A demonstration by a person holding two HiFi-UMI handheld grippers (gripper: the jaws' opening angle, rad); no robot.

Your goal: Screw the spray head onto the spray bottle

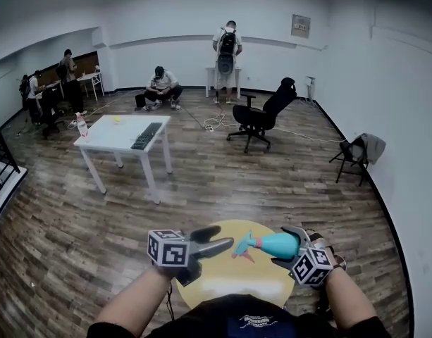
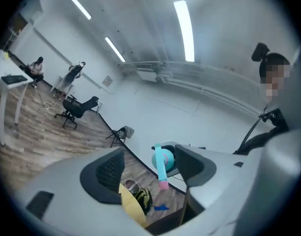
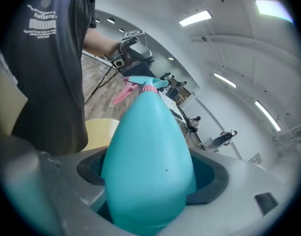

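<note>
Firmly in my right gripper [image 1: 287, 247], smooth teal teardrop spray bottle [image 3: 150, 151], spray head [image 3: 140, 85] seemingly attached; left gripper [image 2: 151, 170] agape.

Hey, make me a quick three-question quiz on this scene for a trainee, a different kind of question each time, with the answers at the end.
1. True or false: the left gripper is shut on the spray head.
2. What does the right gripper hold? A: a keyboard. B: the teal spray bottle. C: an office chair.
3. Fill in the blank: the trigger on the spray head is ___ in colour.

Key:
1. False. Its jaws stand apart and grip nothing.
2. B.
3. Pink.
</note>
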